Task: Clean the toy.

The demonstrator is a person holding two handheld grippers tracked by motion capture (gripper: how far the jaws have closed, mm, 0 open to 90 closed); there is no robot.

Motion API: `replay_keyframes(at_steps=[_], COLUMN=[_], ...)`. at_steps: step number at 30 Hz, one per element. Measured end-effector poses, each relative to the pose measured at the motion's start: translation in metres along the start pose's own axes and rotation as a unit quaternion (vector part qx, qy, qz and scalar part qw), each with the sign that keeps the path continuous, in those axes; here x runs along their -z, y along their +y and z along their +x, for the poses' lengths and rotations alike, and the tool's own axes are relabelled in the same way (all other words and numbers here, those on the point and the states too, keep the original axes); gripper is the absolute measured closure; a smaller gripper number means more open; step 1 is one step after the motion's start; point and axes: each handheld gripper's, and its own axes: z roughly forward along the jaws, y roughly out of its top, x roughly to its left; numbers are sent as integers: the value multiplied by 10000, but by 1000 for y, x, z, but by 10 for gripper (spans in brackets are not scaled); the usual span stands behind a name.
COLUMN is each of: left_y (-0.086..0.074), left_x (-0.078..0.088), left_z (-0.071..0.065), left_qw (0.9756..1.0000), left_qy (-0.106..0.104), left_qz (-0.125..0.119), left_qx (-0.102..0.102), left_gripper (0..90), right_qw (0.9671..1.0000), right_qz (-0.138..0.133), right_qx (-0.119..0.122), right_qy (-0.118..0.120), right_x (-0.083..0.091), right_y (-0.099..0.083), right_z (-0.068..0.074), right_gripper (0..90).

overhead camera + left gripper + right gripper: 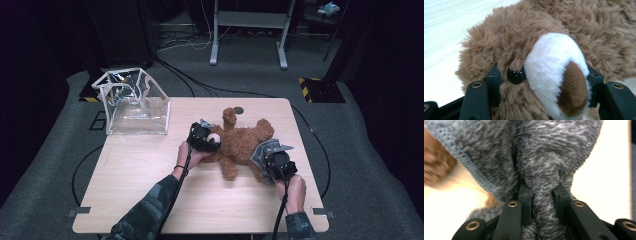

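a brown teddy bear (245,142) lies sprawled near the middle of a pale wooden tabletop (150,200), gripped at both ends. the left hand-held gripper (204,137) has its jaws pressed on either side of the bear's head (534,62), white muzzle (556,72) and dark eye (516,76) between them. the right hand-held gripper (274,162) has its jaws nearly together, pinching a bunched fold of grey knitted fabric (544,170) at the bear's lower right side. a clear plastic bag (134,105) stands open, well apart, at the tabletop's far left corner.
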Motion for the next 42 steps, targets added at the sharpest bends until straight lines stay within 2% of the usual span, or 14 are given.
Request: replay_keyframes(at_steps=[5,7,10,13,19,22,26,28,30,32,33,36,38,42], left_y=[3,4,4,4,5,5,5,5,6,5,5,5,4,5], left_x=[-2,-2,-2,-3,-4,-4,-4,-4,-4,-4,-4,-3,-3,-1], left_z=[2,2,4,4,4,3,3,3,4,5,5,5,5,5], left_qw=[10000,9999,9999,9999,9999,9999,9999,9999,9999,9999,9999,9999,9999,10000], left_qy=[-9,-19,-35,-65,-76,-49,-8,-3,-12,-56,-71,-114,-109,-31], left_qz=[69,70,77,97,93,103,107,112,111,107,94,95,76,-77], left_qx=[29,94,92,55,67,77,77,63,69,76,67,40,26,-35], left_gripper=[370,370,370,369,368,368,368,368,368,367,366,359,350,290], right_qw=[9985,9979,9983,9991,9998,9999,9992,9977,9967,9968,9971,9984,9988,9990], right_qz=[-513,-564,-389,-347,-201,-113,-380,-650,-729,-643,-571,-474,-445,-406], right_qx=[168,294,419,225,39,-28,50,189,333,467,496,286,142,108], right_qy=[44,90,71,108,-45,-85,-129,27,103,84,44,123,141,116], right_x=[22,17,-6,-19,-16,-12,5,13,14,3,-4,-21,-20,-16], right_y=[23,32,35,23,-6,-10,1,11,22,29,29,17,10,5], right_z=[18,29,38,31,12,4,10,21,35,43,43,34,29,21], right_gripper=[732,732,735,738,741,739,731,731,731,731,733,735,735,733])
